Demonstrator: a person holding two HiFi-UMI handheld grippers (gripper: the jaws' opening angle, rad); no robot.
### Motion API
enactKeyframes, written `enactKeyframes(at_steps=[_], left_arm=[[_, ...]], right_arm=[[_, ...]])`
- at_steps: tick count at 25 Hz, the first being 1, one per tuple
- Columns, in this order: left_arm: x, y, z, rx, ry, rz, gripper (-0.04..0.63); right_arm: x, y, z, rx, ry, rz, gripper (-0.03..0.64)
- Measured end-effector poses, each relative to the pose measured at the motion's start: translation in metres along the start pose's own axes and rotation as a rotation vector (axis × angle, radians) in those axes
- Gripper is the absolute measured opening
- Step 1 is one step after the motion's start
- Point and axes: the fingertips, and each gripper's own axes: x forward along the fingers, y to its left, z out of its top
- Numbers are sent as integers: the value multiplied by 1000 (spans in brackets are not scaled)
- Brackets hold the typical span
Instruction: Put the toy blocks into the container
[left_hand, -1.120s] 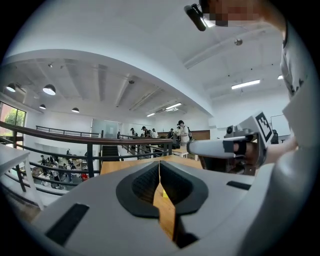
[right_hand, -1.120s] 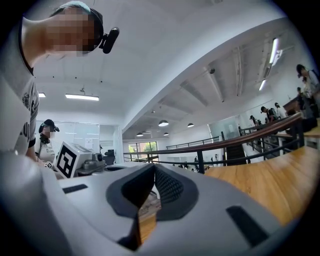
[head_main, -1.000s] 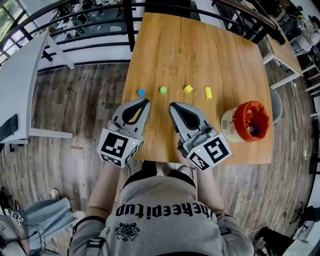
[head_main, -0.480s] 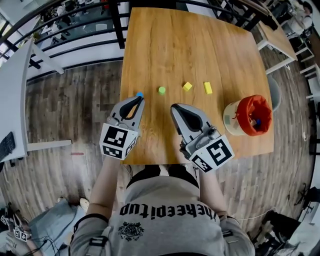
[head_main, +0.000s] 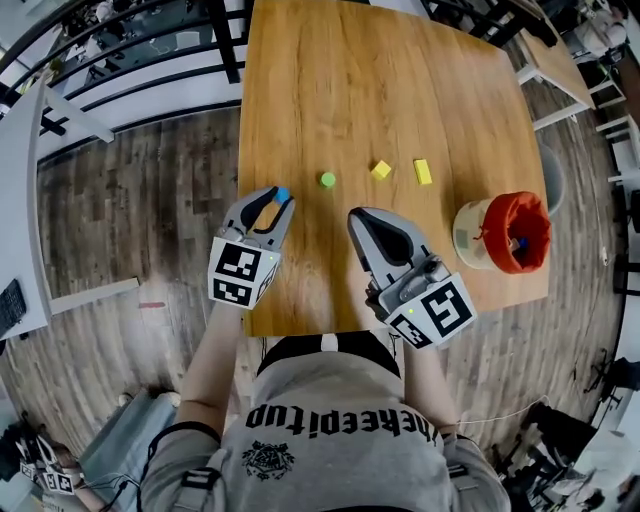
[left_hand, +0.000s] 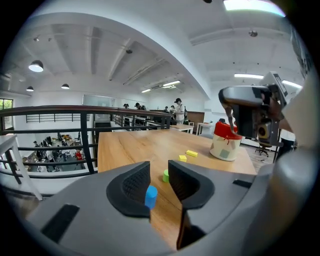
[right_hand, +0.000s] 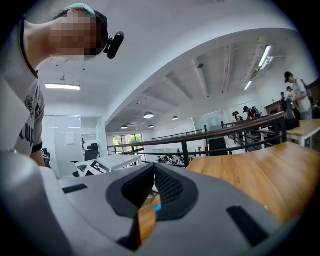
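Seen from above, a person in a grey shirt (head_main: 330, 420) is standing at the bottom of the frame, at the near edge of a wooden table (head_main: 400, 80), holding a gripper in each hand. The left gripper (head_main: 279, 202), left of centre, is reaching down to a small blue block (head_main: 283, 194) near the table's left edge. Its jaws have just been opening and are standing apart, with the blue block upright between them. The block is sitting nearer the jaw at the left of that gripper's view, and the jaws are not squeezing it. The right gripper (head_main: 366, 217), just right of centre, is hovering over bare table, its jaws closed together on nothing.

Farther up the frame, three more blocks are lying in a row, each apart from the next: a green block (head_main: 327, 180), a yellow cube (head_main: 381, 169) and a long yellow block (head_main: 423, 172). At the table's right edge the container (head_main: 505, 233), cream with a red lining, is standing open, well apart from the blue block.

The step in hand appears to be picking up the blue block. The next move calls for closing the left jaws squarely on it, lifting it clear, and carrying it rightwards across the frame to the container's mouth.
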Motion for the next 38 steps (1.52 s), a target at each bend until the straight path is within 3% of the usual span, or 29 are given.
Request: enactKeyframes(at_steps=[11,24,32,38], left_arm=[[28,12,-40,-41,95,-17,167],[42,17,-73,-65,174,3,159],[43,14,-70,-57,159,20,144],[42,-5,-46,-57,95,-38,141]], right_arm=[[13,-16,-14,14,53,-24,12],[12,-24,-22,29,75,-51,12],[5,-28,-21,30,69,-63,12],[-3,-29,-20,32,60,-69,11]])
